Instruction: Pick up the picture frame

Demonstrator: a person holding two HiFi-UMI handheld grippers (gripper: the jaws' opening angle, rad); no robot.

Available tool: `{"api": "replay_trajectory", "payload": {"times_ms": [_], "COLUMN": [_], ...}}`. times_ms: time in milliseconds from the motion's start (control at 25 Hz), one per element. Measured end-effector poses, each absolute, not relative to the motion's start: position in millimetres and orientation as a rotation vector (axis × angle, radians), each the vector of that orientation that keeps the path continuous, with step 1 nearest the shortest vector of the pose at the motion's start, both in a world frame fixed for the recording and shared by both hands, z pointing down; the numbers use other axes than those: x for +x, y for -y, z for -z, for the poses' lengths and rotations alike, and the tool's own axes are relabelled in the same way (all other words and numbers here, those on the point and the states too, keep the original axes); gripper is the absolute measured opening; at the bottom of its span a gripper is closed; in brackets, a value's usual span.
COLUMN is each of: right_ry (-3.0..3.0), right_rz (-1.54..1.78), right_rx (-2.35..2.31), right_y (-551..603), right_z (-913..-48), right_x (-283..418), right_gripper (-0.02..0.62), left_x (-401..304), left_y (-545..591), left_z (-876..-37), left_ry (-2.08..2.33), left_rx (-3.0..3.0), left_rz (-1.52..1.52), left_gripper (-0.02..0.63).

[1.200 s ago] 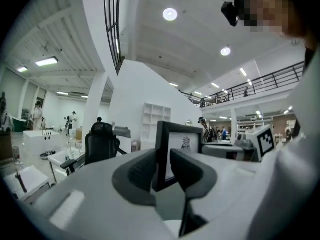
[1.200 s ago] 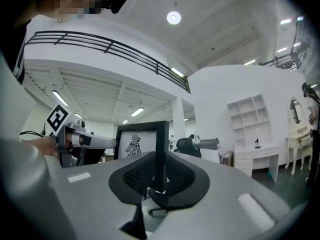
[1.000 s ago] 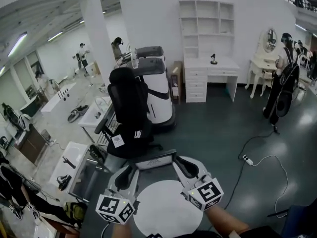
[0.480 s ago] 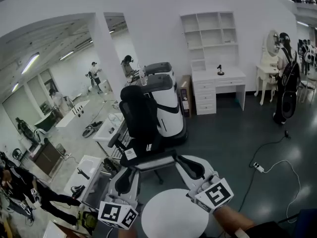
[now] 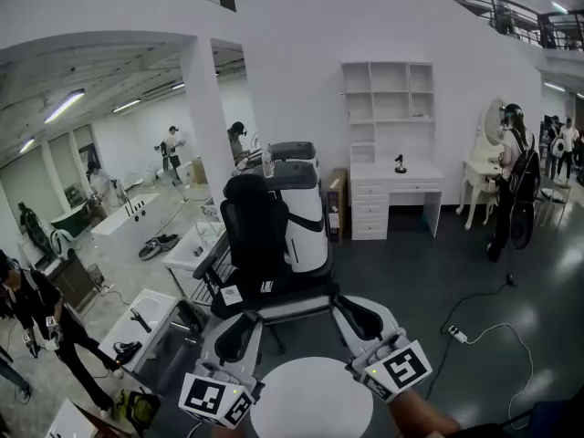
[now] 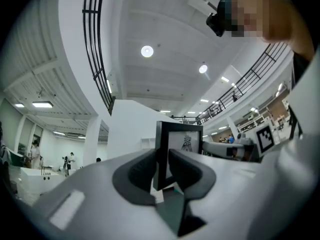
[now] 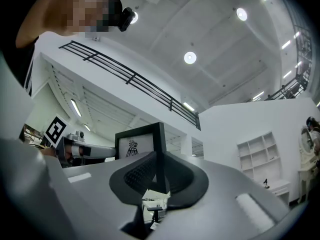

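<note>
We read the picture frame (image 6: 181, 143) as light and stiff: a thin black rim round a white print with a small dark emblem. Whether the front is glazed we cannot tell; if it is, it is fragile. The smooth rim looks apt to slip or swing in a narrow pinch. Best hold, in our judgement, is the two side rails, one per tool, near mid-height, pads flat on front and back, no pressure on the face.

Left tool (image 6: 162, 156): jaws narrow, clamped on one side rail, which stands between its dark pads (image 6: 189, 168). These jaws have just been closing, with the rail between them. Right tool (image 7: 157, 165): jaws narrow too, gripping the opposite side rail, pads pressing on both faces.

The frame sits straight ahead of each tool's tips and rises above the pads in both gripper views. In the head view it spans the gap between the two tools and looks clear of the round white counter (image 5: 310, 404) — that lies below and behind the tips, apart from the frame.
</note>
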State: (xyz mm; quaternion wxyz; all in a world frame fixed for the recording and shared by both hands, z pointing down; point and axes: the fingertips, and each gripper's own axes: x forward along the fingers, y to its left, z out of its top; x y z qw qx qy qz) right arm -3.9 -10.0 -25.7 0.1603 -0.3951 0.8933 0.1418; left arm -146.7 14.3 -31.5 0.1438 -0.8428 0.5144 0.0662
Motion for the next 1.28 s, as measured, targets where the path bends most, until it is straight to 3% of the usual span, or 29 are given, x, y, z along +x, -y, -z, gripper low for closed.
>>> {"api": "replay_trajectory", "payload": {"times_ms": [640, 1280], "right_ry": [-2.587, -2.514], "right_rz": [-0.44, -0.454], "right_rx": [-1.115, -1.03], "right_y": [-104.9, -117.5], "right_z": [13.2, 36.9], "right_x": [-78.2, 0.3], "right_gripper": [0.041, 0.04], "left_x": [-221.4, -141.6], "left_y": [-134.2, -152.3], "left_z": [24.9, 50.6], "left_ry": [-1.49, -1.487], "left_rx": [-2.401, -2.315], "left_rz": [-0.265, -0.252], "left_gripper": [0.064, 0.064]}}
